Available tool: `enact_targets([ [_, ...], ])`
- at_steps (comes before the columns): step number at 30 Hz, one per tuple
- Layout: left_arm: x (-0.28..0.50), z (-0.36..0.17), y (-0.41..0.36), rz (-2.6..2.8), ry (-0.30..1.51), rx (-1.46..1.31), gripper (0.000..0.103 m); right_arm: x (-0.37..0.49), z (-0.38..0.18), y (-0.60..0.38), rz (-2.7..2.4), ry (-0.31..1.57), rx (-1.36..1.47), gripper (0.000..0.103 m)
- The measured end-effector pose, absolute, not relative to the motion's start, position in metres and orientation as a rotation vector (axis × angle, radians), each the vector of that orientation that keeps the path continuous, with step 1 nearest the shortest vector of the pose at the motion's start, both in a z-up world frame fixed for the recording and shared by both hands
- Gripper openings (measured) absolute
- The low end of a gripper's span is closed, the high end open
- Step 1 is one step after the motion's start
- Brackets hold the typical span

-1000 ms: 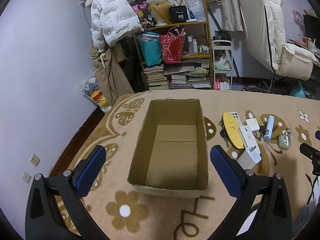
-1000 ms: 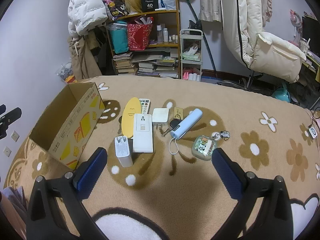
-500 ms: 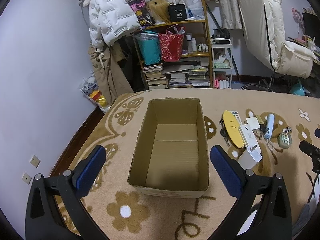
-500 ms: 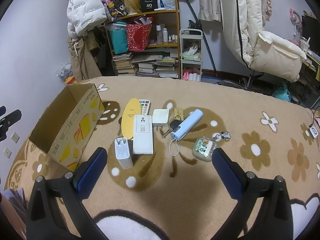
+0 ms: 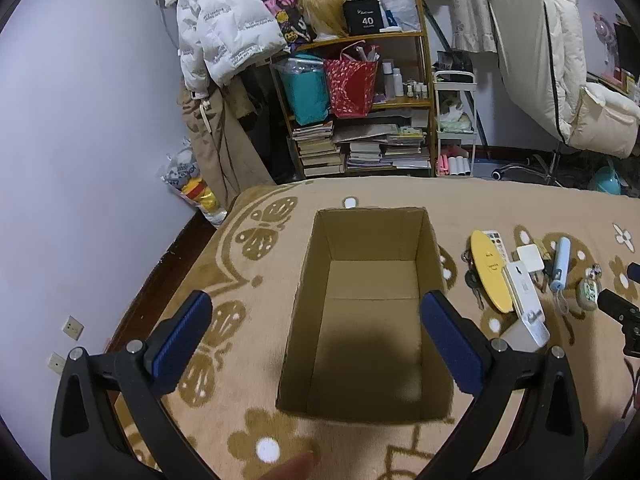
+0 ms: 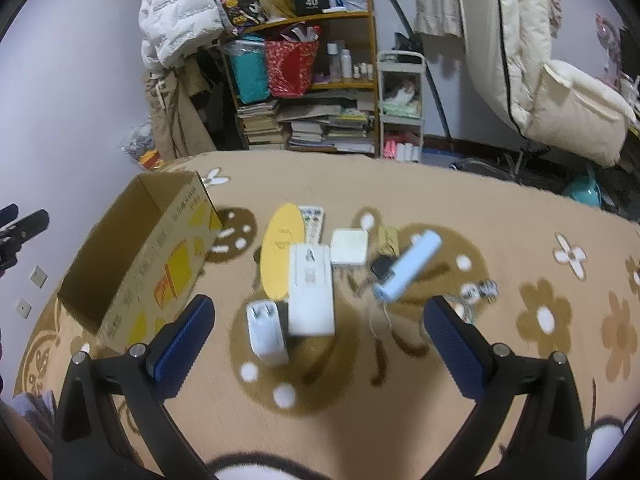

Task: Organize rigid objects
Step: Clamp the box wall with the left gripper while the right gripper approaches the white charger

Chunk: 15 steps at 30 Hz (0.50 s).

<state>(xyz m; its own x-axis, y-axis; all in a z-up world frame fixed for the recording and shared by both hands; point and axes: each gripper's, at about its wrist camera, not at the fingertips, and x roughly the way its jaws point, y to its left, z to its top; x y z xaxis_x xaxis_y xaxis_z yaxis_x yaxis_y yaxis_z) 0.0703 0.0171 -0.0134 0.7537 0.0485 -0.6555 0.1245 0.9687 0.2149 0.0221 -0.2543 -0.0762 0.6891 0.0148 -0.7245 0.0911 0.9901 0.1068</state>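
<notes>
An empty open cardboard box (image 5: 370, 312) stands on the patterned blanket; it also shows in the right wrist view (image 6: 140, 256). My left gripper (image 5: 316, 340) is open and empty, hovering over the box's near end. My right gripper (image 6: 318, 340) is open and empty above a white charger (image 6: 266, 330) and a white rectangular device (image 6: 311, 290). Beyond them lie a yellow oval case (image 6: 280, 250), a remote (image 6: 311, 222), a white square adapter (image 6: 349, 247), a light blue power bank (image 6: 408, 266) and a keychain (image 6: 480, 292).
A cluttered bookshelf (image 5: 360, 108) with books and bags stands beyond the bed. A white padded chair (image 6: 560, 92) is at the back right. The wall (image 5: 80, 160) is close on the left, with a gap beside the bed edge.
My right gripper has moved forward and down toward the charger and white device; that view is blurred by the motion. The left view has shifted slightly toward the box.
</notes>
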Motion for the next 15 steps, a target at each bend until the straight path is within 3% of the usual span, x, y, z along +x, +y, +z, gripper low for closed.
enact_targets([
  [15,0.124,-0.051,0.044,-0.049,0.843,0.205,0.103,0.066,-0.109,-0.23,0.01,0.882,0.115,0.103],
])
